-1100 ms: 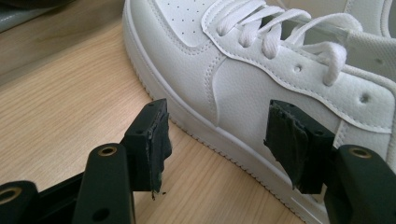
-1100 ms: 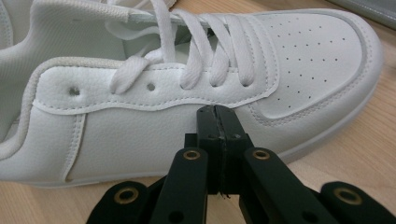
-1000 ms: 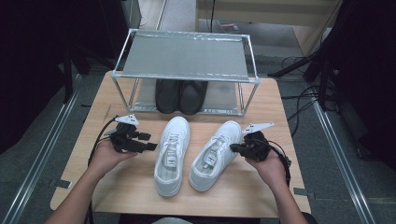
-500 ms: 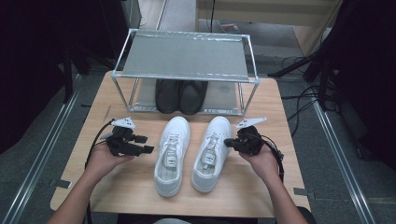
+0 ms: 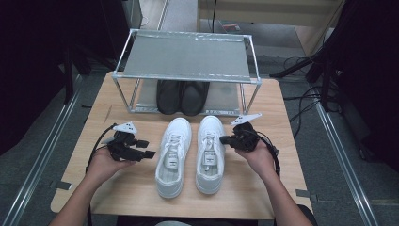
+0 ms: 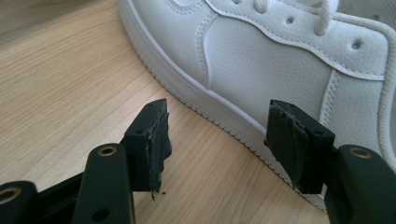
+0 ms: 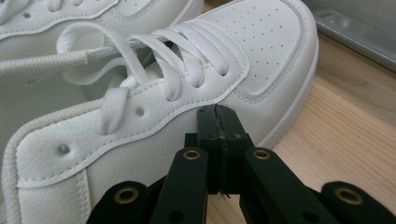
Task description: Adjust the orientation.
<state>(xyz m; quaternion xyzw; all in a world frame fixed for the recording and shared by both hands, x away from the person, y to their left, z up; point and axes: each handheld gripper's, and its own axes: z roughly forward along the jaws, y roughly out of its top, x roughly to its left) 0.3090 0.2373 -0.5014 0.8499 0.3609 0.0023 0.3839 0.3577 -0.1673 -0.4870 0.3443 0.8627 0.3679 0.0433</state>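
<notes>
Left white shoe (image 5: pixel 171 157) and right white shoe (image 5: pixel 209 153): leather sneakers, laced, upright, side by side, near-parallel, toes toward the rack, mid-worktop.

Left white sneaker (image 5: pixel 172 157): pebbled matt leather-look upper, stitched seams, ribbed rubbery sole edge.
Right white sneaker (image 5: pixel 209 153): same grained finish; smooth perforated toe panel; flat woven cloth laces.
Table (image 5: pixel 141 188): pale wood-grain top, smooth, satin sheen.
Shoe rack (image 5: pixel 186 59): bright metal tube frame, grey matt shelf sheet.
Black shoes (image 5: pixel 182 96): dark, dull finish, material unclear.
Left gripper (image 6: pixel 219 149) and right gripper (image 7: pixel 218 116): matt black plastic jaws, brass-coloured rivets, rough worn rubbery pads.
</notes>
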